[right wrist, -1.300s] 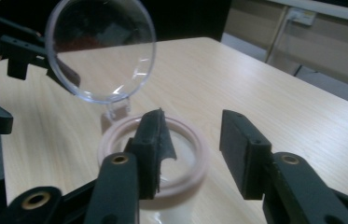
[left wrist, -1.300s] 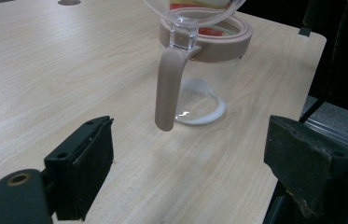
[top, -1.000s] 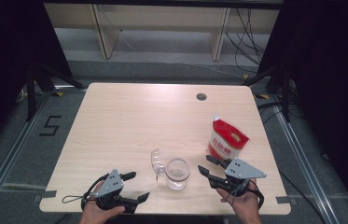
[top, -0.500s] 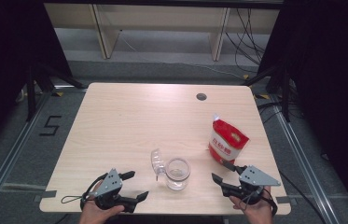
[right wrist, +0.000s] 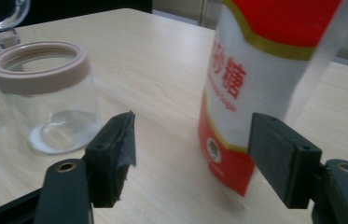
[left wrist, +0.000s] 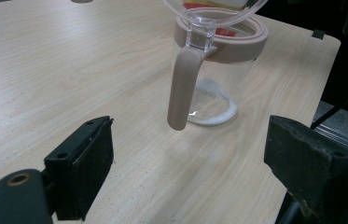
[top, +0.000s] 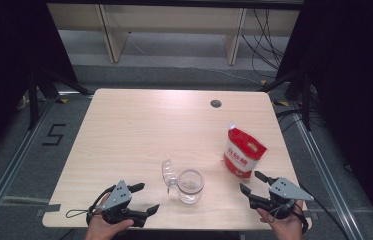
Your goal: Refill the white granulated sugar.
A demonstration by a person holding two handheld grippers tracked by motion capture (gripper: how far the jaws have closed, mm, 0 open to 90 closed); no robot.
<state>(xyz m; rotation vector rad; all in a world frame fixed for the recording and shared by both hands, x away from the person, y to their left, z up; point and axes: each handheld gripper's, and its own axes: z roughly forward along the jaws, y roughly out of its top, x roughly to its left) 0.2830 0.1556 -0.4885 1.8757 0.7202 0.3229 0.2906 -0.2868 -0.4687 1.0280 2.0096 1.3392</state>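
- Right gripper (top: 254, 183) has drawn back from the glossy red-and-white bag (top: 243, 153); jaws just widened, empty, bag ahead.
- Left gripper (top: 141, 198) jaws apart; clear round jar (left wrist: 218, 70) ahead.

In the right gripper view the red and white bag (right wrist: 255, 93) runs off the top edge, its print slightly blurred, and the jar's (right wrist: 50, 93) open lid is cut by the top-left corner. In the left gripper view that lid (left wrist: 213, 7) is cropped at the top and hides most of the bag. From above, the bag's print is too small to read.
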